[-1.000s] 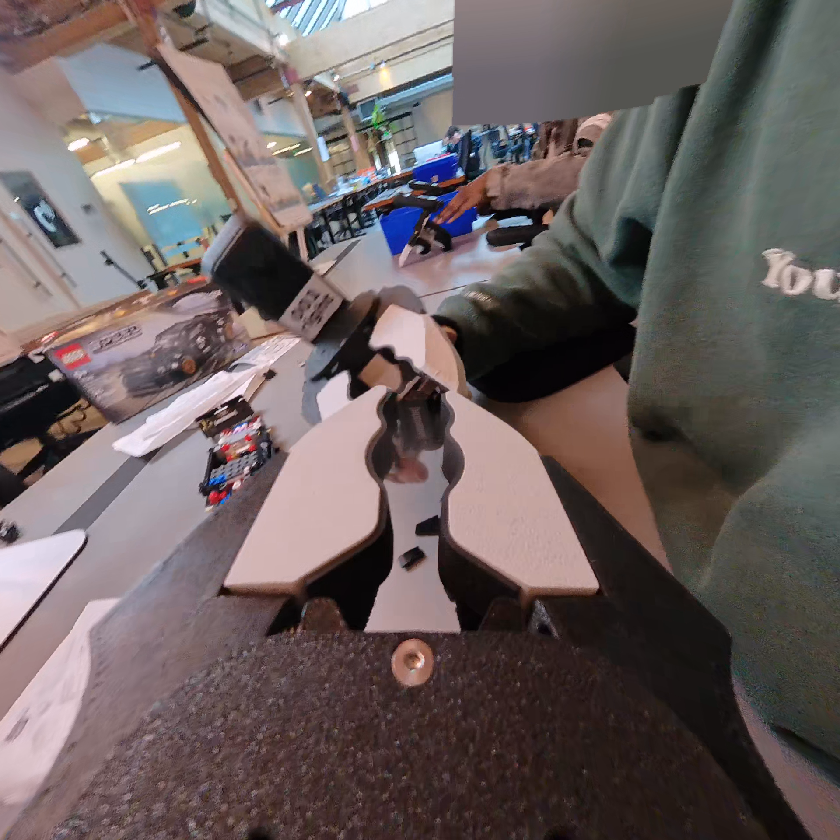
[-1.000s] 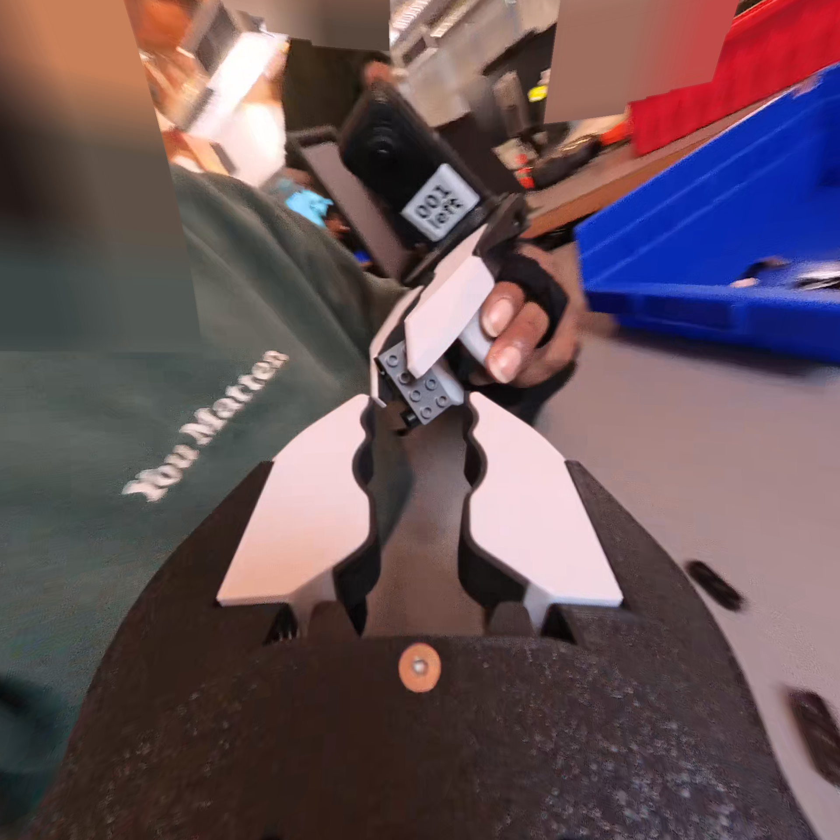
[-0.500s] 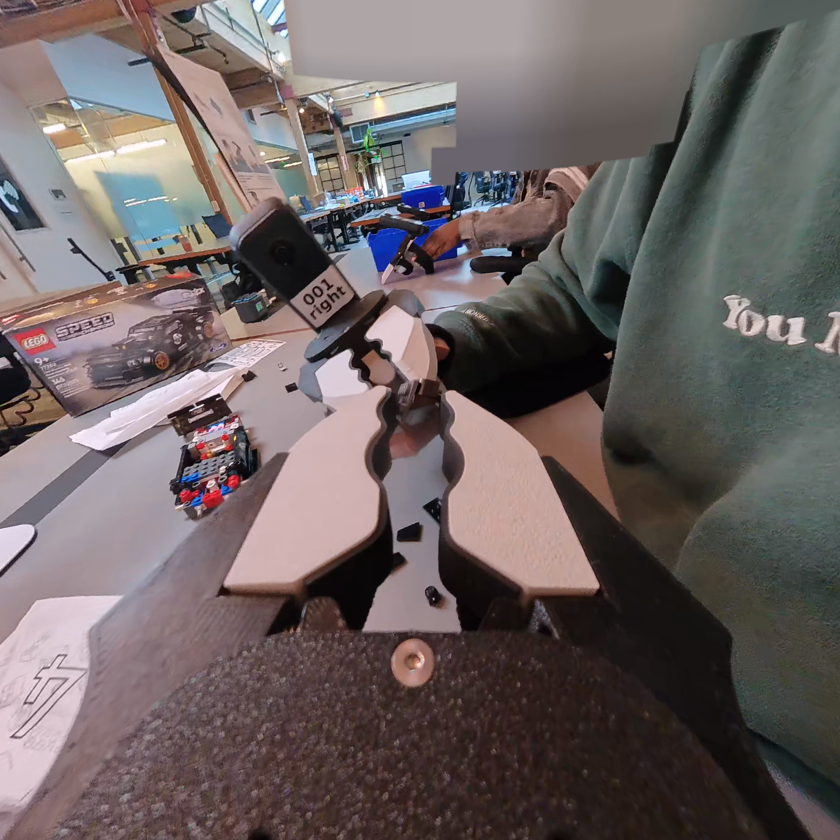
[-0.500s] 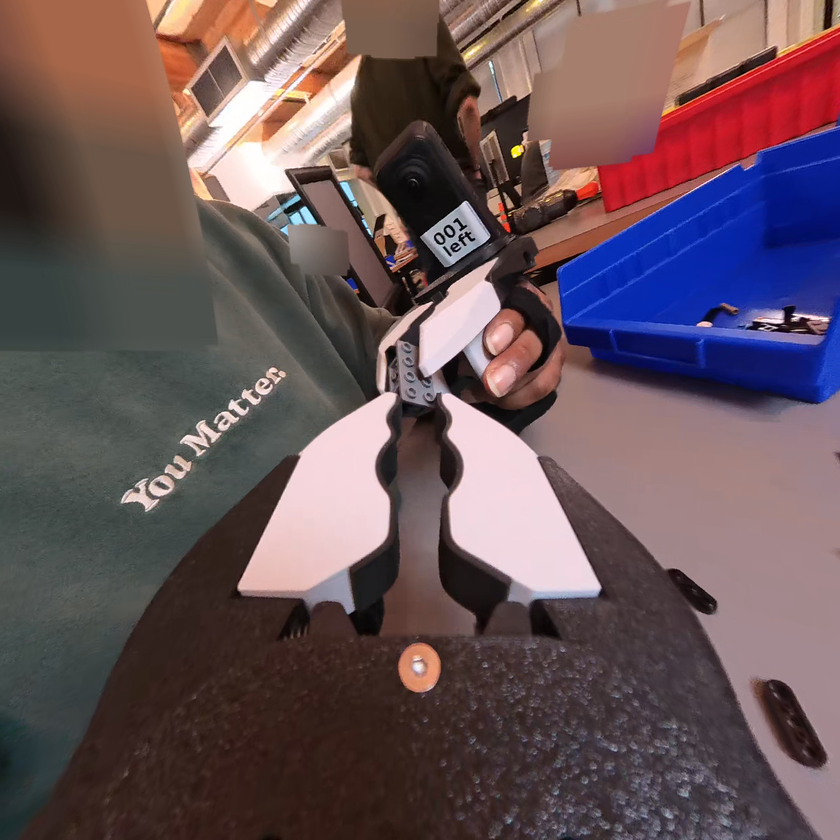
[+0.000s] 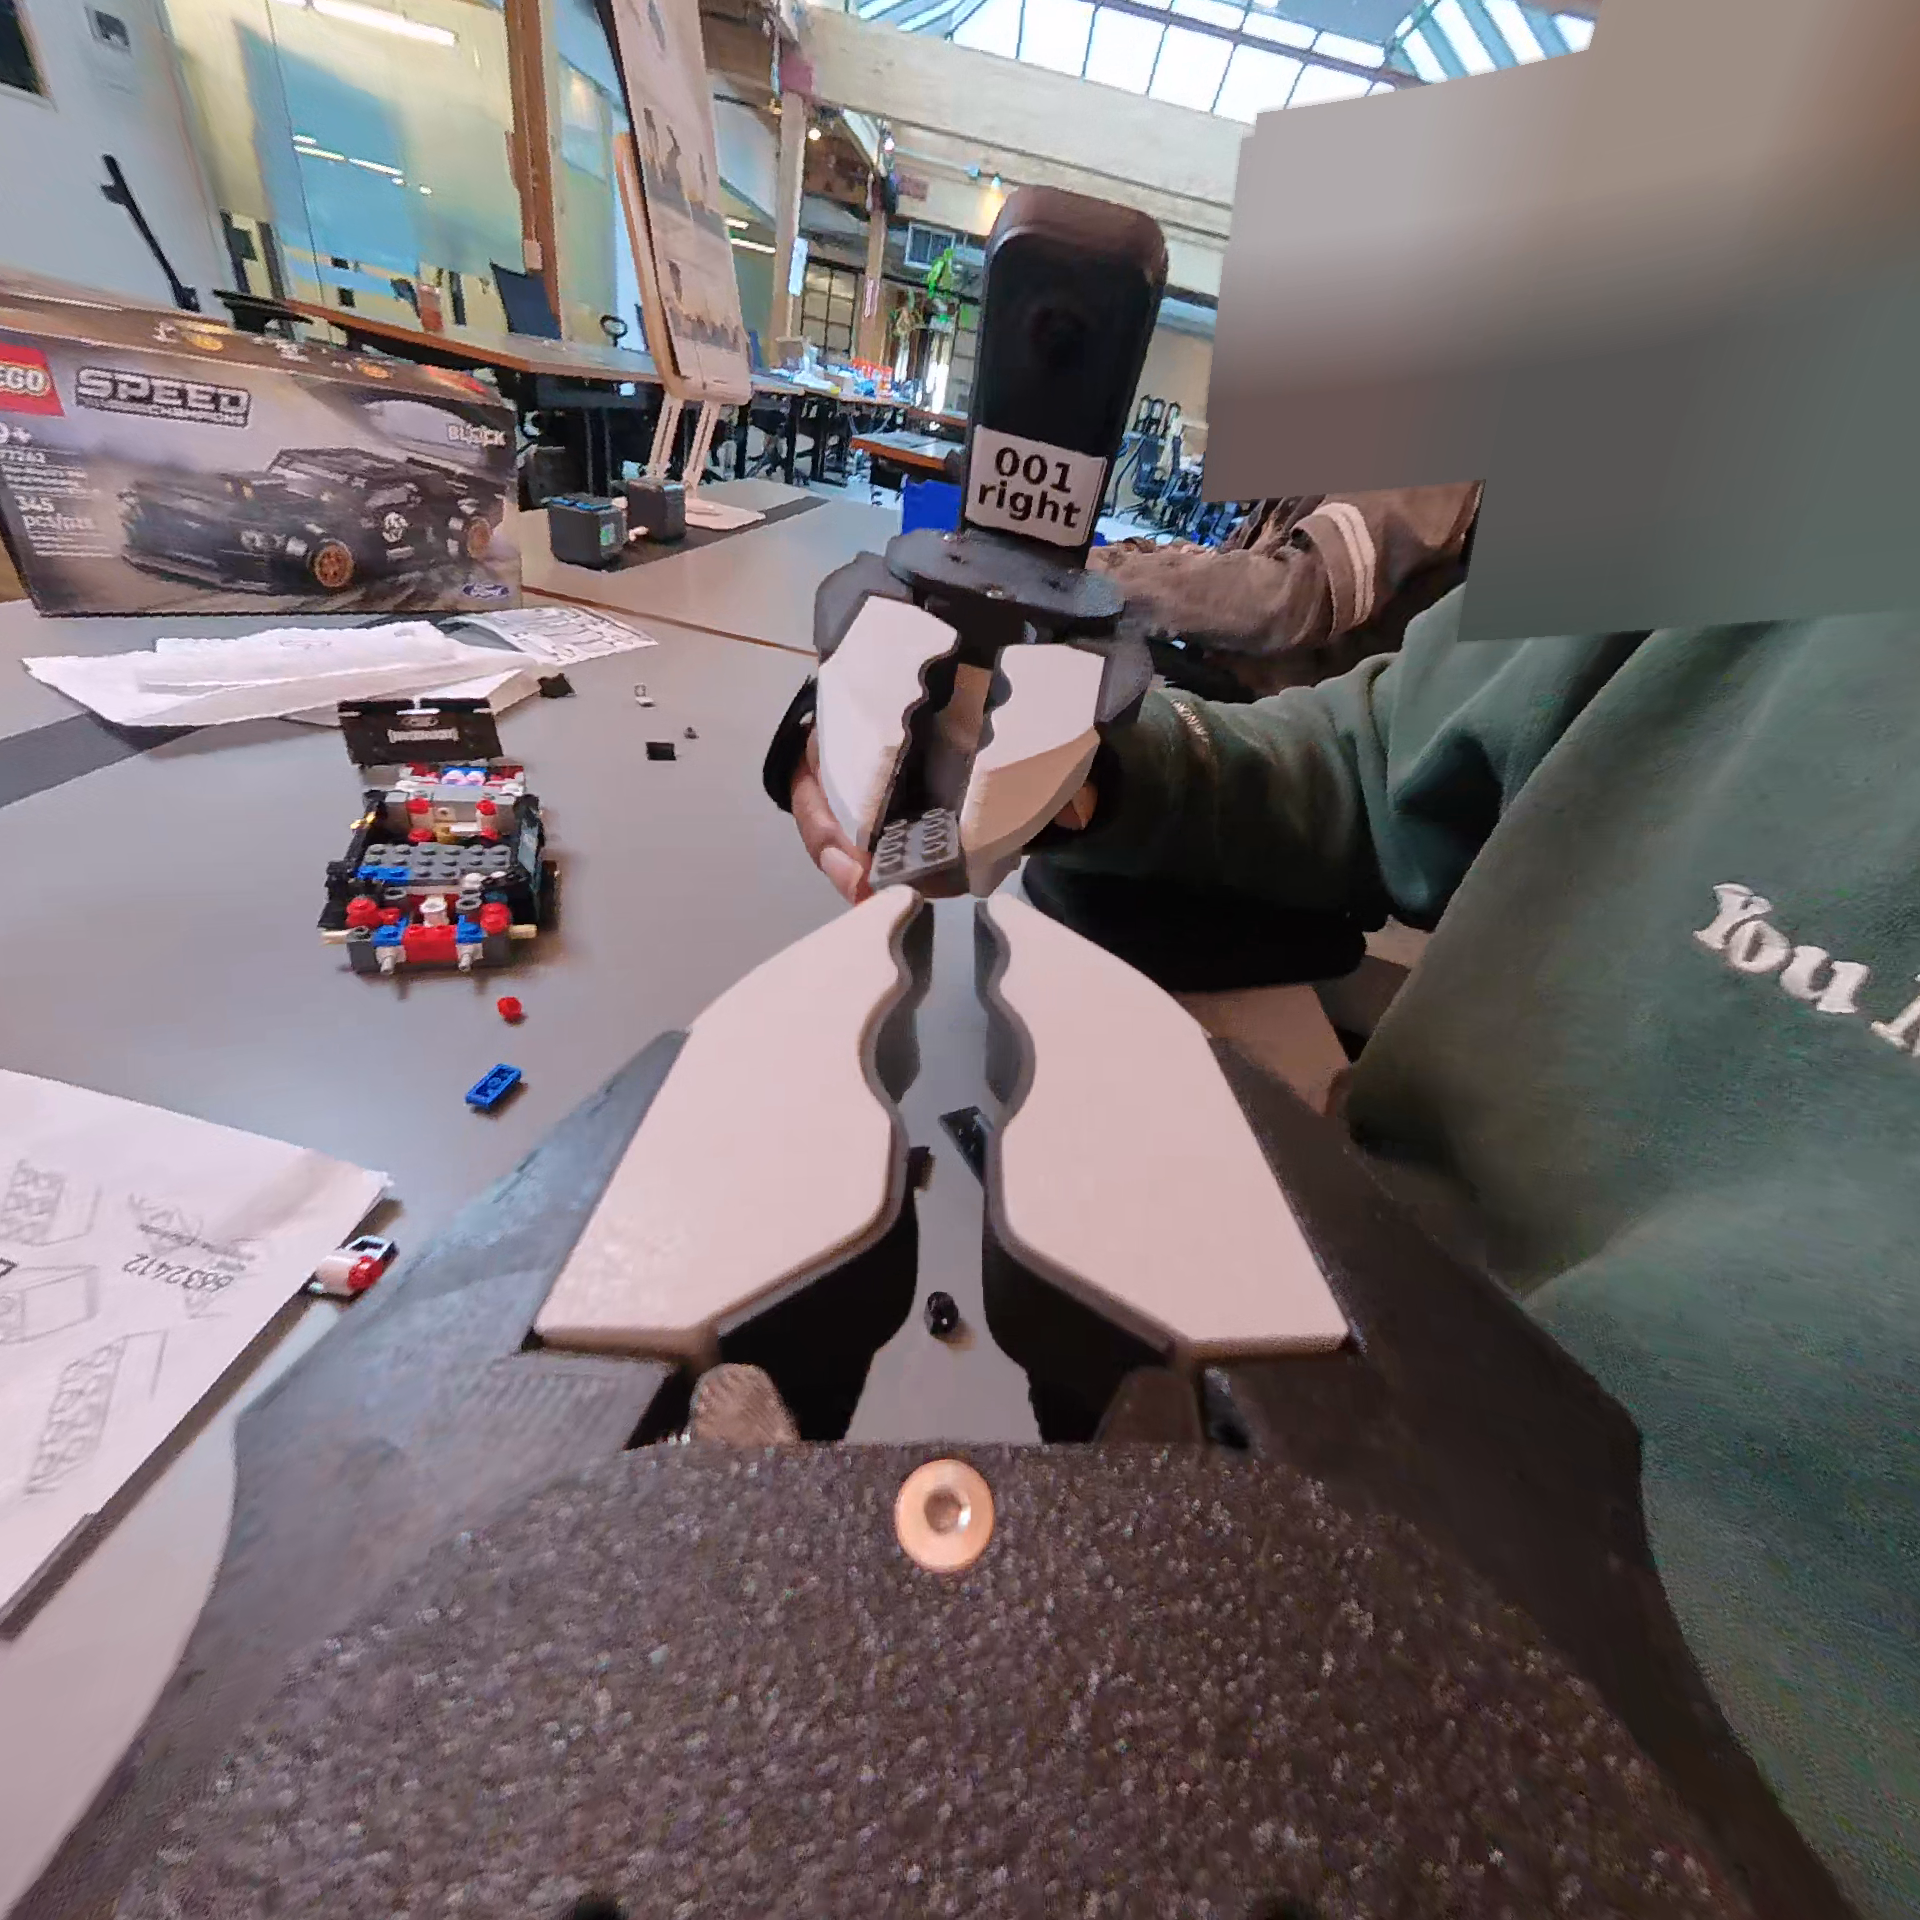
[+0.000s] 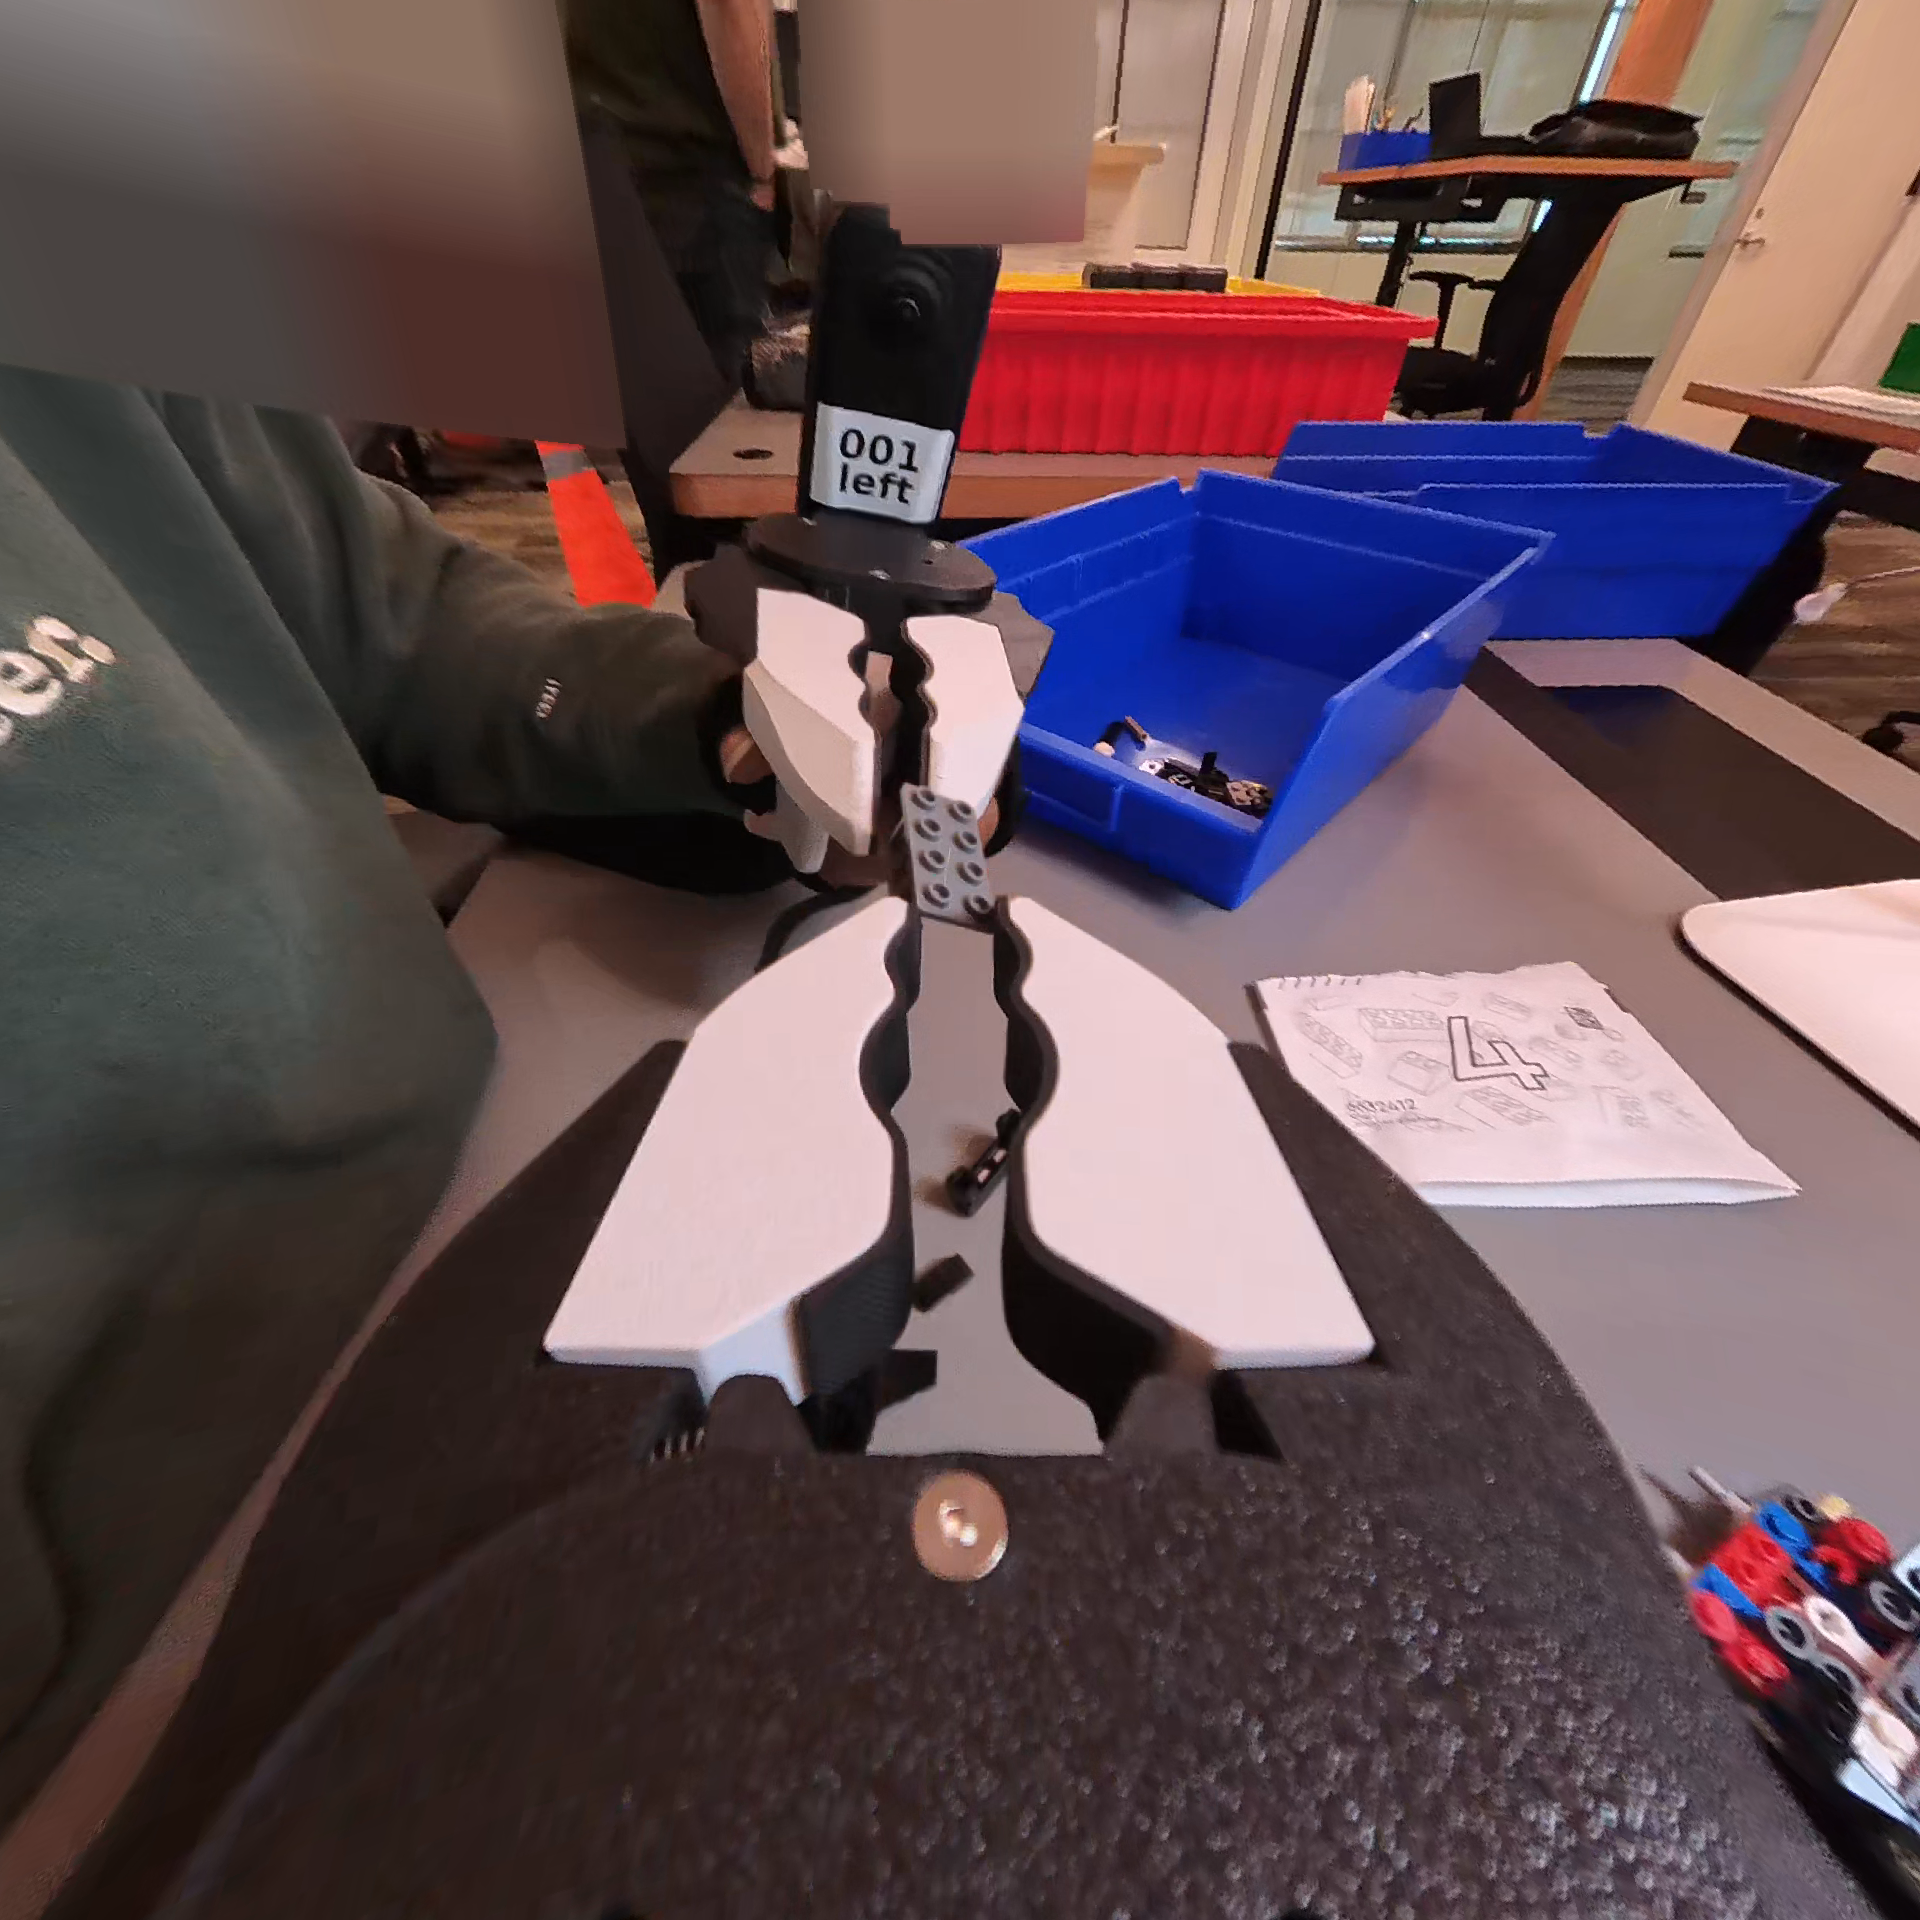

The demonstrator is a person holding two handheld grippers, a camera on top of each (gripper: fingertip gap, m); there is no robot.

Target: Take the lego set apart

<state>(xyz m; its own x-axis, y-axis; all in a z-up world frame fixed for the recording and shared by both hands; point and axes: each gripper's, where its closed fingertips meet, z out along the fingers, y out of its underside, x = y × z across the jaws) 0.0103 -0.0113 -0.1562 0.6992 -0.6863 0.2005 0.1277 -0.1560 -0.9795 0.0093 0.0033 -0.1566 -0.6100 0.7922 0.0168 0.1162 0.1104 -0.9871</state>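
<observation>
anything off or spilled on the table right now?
Minor: loose pieces lie on the table, not in the blue bin: a red stud, a blue plate, black bits. Nothing looks damaged.

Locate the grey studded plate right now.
The grey studded plate is held off the table in the jaws of the right gripper, at the centre of both wrist views, just in front of the left gripper's tips.

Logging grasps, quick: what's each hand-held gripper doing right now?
Left hand-held gripper: nearly closed; grip cannot be told.
Right hand-held gripper: closed on grey plate.
</observation>
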